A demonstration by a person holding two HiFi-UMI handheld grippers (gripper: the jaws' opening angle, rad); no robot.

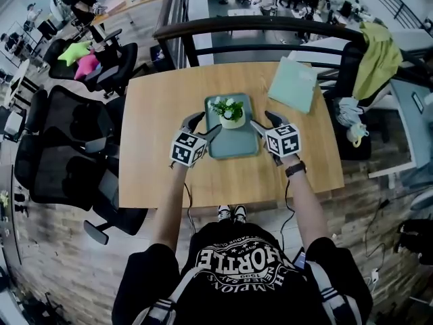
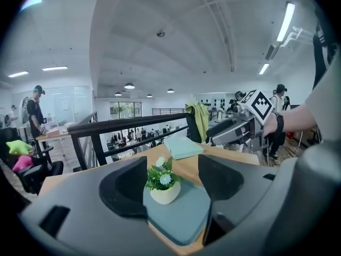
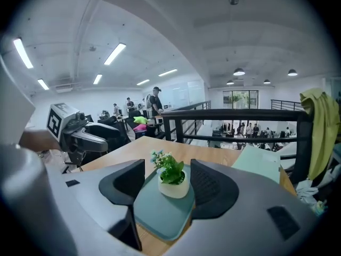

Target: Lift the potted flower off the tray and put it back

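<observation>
A small white pot of green leaves and pale flowers point(image 1: 230, 112) stands at the far end of a teal tray point(image 1: 233, 149) on the wooden table. My left gripper point(image 1: 203, 126) hovers at the tray's left side and my right gripper point(image 1: 265, 122) at its right side. Both are open and hold nothing. In the left gripper view the pot point(image 2: 164, 188) sits on the tray point(image 2: 186, 220), beyond the spread jaws and apart from them. The right gripper view shows the same pot point(image 3: 173, 181) and tray point(image 3: 160, 215) ahead of its parted jaws.
A teal folder point(image 1: 292, 84) lies at the table's far right. Black office chairs point(image 1: 67, 141) crowd the left side. A dark railing point(image 1: 270, 26) runs behind the table, and a yellow-green jacket point(image 1: 379, 59) hangs on a chair at the right.
</observation>
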